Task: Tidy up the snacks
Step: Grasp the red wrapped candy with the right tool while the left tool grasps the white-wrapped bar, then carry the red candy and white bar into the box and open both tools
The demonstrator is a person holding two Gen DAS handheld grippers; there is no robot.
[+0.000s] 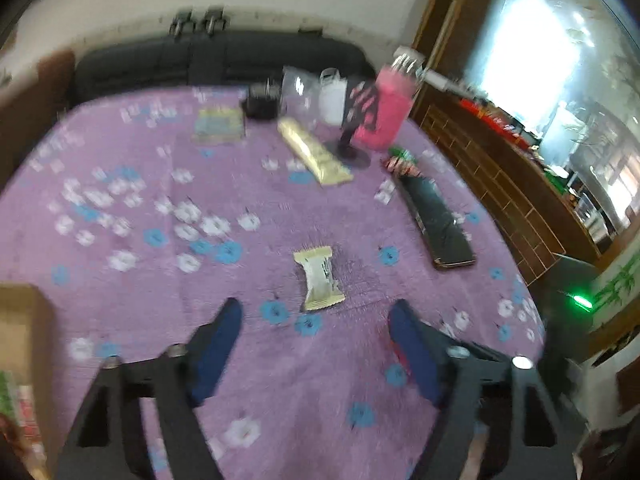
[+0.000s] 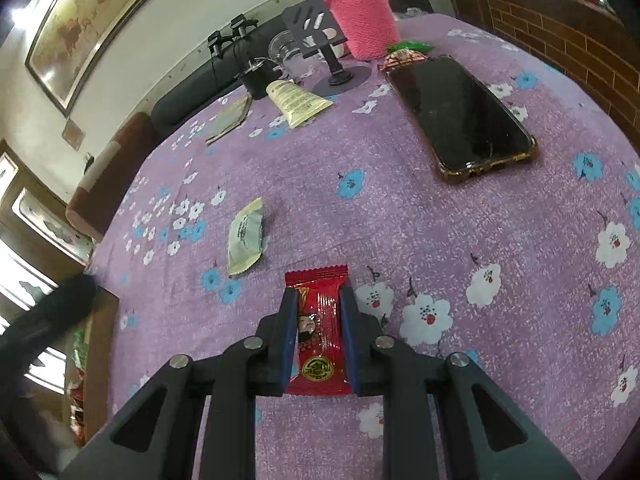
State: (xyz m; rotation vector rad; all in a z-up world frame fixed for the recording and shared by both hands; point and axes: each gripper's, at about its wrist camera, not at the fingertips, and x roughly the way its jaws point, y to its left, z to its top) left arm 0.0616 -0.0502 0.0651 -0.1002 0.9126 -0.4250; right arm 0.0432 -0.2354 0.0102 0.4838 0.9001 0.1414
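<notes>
A red snack packet [image 2: 318, 320] lies on the purple flowered tablecloth [image 2: 440, 240], and my right gripper [image 2: 318, 294] is shut on it, its blue pads pressing both long sides. A cream snack packet [image 2: 247, 236] lies flat to the left and a little farther off. In the blurred left wrist view this cream packet [image 1: 320, 278] sits just ahead of my left gripper [image 1: 317, 307], which is open with nothing between its fingers. A cardboard box [image 1: 20, 320] holding wrapped snacks stands at the table's left edge.
A black phone [image 2: 460, 116] lies to the right. At the back stand a pink knit-covered bottle [image 2: 362, 20], a black phone stand [image 2: 340, 76], a cream tube [image 2: 298, 102], a flat packet [image 2: 230, 118] and a small wrapped candy [image 2: 404, 54]. A dark sleeve [image 2: 52, 312] reaches over the box.
</notes>
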